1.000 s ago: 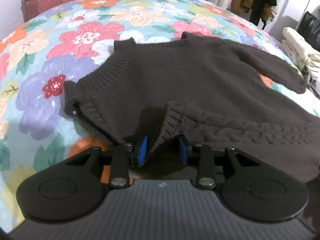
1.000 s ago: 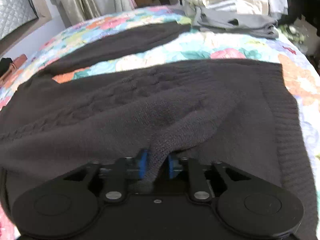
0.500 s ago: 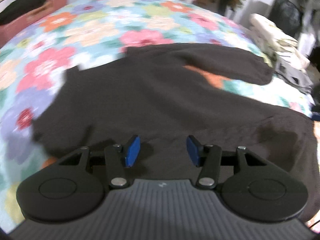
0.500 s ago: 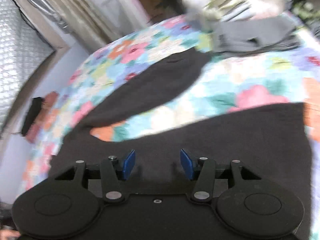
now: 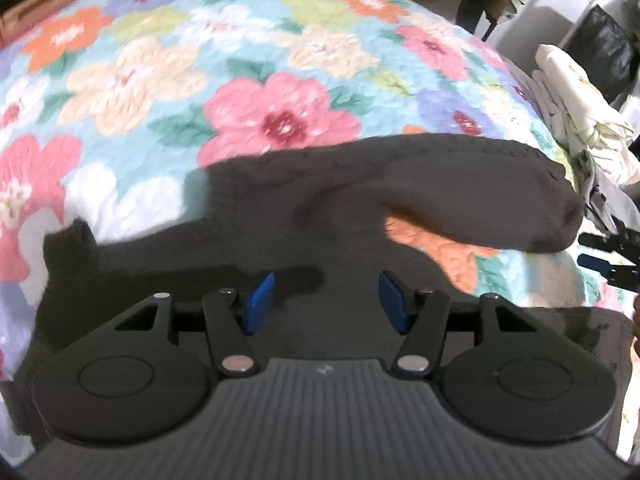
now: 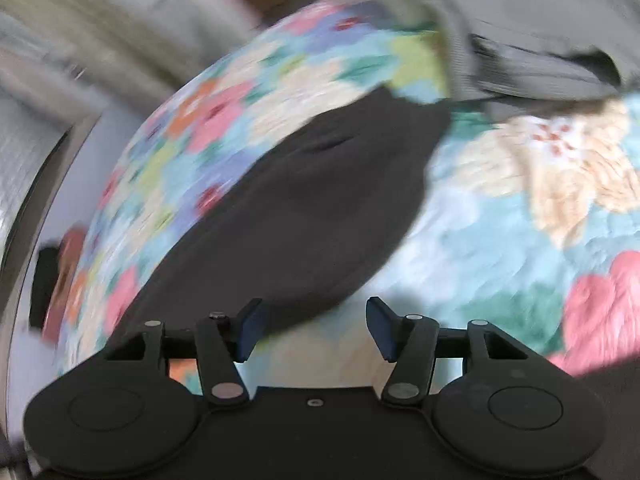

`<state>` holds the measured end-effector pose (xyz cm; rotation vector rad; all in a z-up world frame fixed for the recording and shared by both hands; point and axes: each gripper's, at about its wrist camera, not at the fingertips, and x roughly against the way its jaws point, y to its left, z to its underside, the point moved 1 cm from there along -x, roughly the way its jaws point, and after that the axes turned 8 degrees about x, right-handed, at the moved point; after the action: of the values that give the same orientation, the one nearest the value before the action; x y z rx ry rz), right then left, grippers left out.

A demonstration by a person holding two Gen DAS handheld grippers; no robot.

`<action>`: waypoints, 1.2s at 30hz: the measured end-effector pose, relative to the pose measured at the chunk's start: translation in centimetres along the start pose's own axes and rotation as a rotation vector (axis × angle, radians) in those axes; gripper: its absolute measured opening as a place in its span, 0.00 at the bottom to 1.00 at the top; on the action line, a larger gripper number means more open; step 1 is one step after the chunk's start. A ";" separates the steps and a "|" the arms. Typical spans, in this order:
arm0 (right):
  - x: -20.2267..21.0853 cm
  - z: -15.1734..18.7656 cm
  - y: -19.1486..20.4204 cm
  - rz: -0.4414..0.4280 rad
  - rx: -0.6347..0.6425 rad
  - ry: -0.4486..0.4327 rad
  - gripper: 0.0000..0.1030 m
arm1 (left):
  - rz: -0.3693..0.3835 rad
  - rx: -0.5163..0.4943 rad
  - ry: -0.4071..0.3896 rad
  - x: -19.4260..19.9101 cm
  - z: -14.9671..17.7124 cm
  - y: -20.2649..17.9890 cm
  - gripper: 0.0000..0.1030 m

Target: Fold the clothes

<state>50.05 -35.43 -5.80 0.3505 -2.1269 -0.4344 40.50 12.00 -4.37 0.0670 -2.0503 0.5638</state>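
A dark brown knit sweater (image 5: 256, 216) lies spread on a floral bedspread (image 5: 192, 80). My left gripper (image 5: 326, 300) hovers open over the sweater's body, nothing between its blue pads. One sleeve (image 5: 480, 192) stretches out to the right, its cuff near the bed's edge. In the right wrist view that sleeve (image 6: 304, 216) runs diagonally ahead of my right gripper (image 6: 314, 330), which is open and empty above the sleeve's near part and the bedspread (image 6: 500, 208). At the right edge of the left wrist view the right gripper's fingers (image 5: 600, 262) show. The right wrist view is motion-blurred.
A pile of pale folded clothes (image 5: 576, 112) and grey garments (image 6: 540, 52) sits at the bed's far side past the cuff. A reddish suitcase (image 5: 40, 4) stands beyond the bed's left. Curtains (image 6: 100, 52) hang behind the bed.
Both grippers let go of the sweater folds they pinched a second ago and opened. Both have since swung toward the outstretched sleeve, the right one faster.
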 end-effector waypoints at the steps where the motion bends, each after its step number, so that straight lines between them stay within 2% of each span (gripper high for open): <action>1: -0.5 -0.3 -0.2 0.015 0.014 -0.009 0.60 | 0.003 0.009 0.010 -0.4 0.1 0.5 0.55; 6: -2.9 -1.7 -0.9 0.088 0.083 -0.057 0.61 | 0.021 0.055 0.025 -1.6 1.1 2.0 0.55; 7: -3.4 -2.0 -1.1 0.103 0.097 -0.066 0.58 | 0.028 0.069 0.024 -1.7 1.3 2.2 0.55; 8: -3.9 -2.2 -1.2 0.117 0.110 -0.076 0.27 | 0.033 0.081 0.022 -1.8 1.5 2.3 0.55; 9: -4.4 -2.5 -1.4 0.132 0.124 -0.085 0.14 | 0.034 0.090 0.017 -1.7 1.7 2.4 0.55; 13: -1.2 -2.0 2.4 0.151 0.350 -0.231 0.14 | 0.054 0.101 0.003 -0.6 3.0 2.1 0.55; 15: 1.7 -0.9 5.4 0.106 0.441 -0.299 0.14 | 0.073 0.121 -0.007 0.4 3.8 2.4 0.55; 17: 4.8 0.4 8.3 0.011 0.491 -0.346 0.14 | 0.089 0.147 -0.024 1.7 4.8 2.8 0.55; 20: 9.6 4.3 12.2 -0.191 0.575 -0.368 0.14 | 0.116 0.191 -0.043 3.9 7.0 3.6 0.55; 23: 13.3 10.2 14.6 -0.390 0.735 -0.301 0.14 | 0.157 0.228 -0.049 6.1 9.8 4.4 0.55; 26: 14.1 15.9 15.3 -0.424 0.901 -0.164 0.14 | 0.165 0.247 -0.052 7.5 12.2 5.1 0.55; 29: 12.3 20.1 14.5 -0.283 1.037 0.000 0.14 | 0.139 0.231 -0.068 7.7 14.0 5.3 0.55; 31: 11.4 21.1 13.4 -0.187 1.023 0.056 0.14 | 0.134 0.229 -0.053 7.2 14.6 5.2 0.55; 33: 11.7 20.8 12.5 -0.131 0.932 0.054 0.17 | 0.160 0.230 -0.045 7.1 14.9 5.0 0.56; 36: 13.8 19.8 10.8 -0.126 0.770 -0.002 0.24 | 0.197 0.218 -0.058 7.2 15.3 4.3 0.55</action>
<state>25.15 -27.84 -1.43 0.9162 -2.2085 0.3431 23.27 10.70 -6.40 0.0096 -2.0574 0.9164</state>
